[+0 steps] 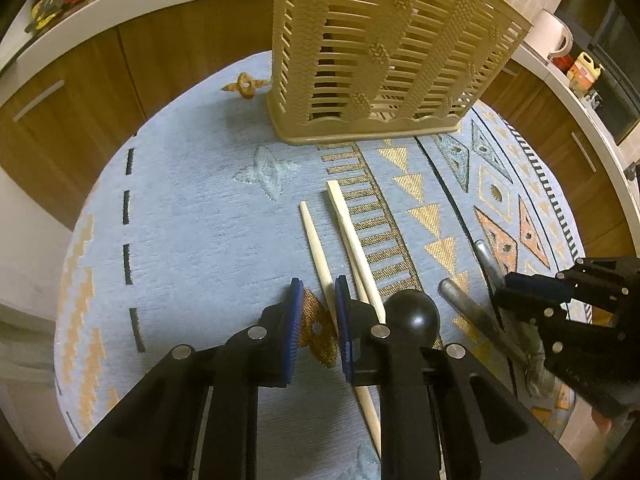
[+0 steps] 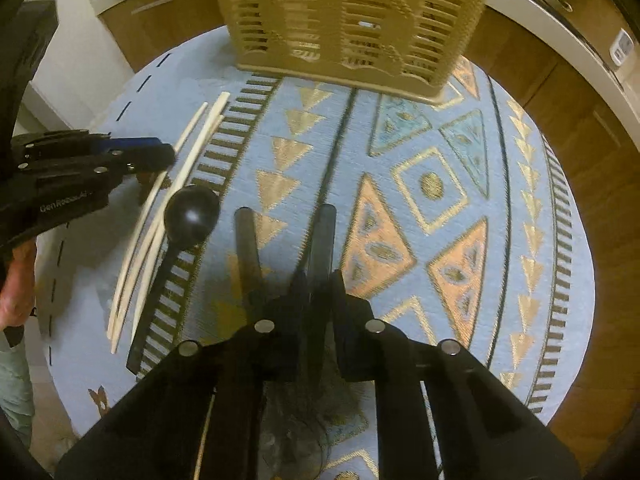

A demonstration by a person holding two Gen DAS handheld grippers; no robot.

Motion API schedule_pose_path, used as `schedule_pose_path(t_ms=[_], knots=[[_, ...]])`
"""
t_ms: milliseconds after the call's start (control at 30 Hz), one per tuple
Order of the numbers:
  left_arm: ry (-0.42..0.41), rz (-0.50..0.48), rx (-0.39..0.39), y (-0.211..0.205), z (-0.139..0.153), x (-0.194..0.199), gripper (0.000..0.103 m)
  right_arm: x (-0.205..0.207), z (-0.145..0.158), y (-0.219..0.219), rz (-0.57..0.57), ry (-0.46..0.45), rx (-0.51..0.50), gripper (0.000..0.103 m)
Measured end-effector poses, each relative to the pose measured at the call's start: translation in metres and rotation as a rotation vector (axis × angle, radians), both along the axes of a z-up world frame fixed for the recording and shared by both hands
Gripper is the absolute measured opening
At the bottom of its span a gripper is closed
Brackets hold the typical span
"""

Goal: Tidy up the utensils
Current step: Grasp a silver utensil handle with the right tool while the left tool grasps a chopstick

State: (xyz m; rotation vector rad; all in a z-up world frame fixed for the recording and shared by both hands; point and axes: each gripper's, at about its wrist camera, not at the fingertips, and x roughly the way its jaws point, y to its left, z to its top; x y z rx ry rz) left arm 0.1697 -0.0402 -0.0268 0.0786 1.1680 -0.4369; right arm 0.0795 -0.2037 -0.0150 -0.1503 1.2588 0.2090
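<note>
Between right gripper (image 2: 316,280) jaws, a metal handle (image 2: 322,236); left gripper (image 1: 318,312) parted.

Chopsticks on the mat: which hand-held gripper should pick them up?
Left. The left hand-held gripper is open directly over one of the chopsticks, while the right hand-held gripper is at the metal utensil handles.

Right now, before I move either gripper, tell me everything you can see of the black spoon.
The black spoon looks like matte plastic: a round bowl and a long flat handle. It lies flat on the patterned blue tablecloth, bowl toward the beige slatted basket, handle running back toward the camera. It rests right beside the pale chopsticks, seemingly touching them. Neither gripper holds it; the left gripper sits just left of its bowl.
</note>
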Motion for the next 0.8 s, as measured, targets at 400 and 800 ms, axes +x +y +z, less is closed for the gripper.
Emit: schedule_pose_path(t_ms=[400,800], knots=[[0.007,-0.011,0.053,-0.011,0.001,0.002,0.022,0.006,-0.005,-0.02,-0.056,0.043,0.02,0.011],[-0.04,-0.071,0.232,-0.04,-0.001,-0.003,0.005,0.022,-0.005,-0.005,-0.005,0.09,-0.046,0.011]])
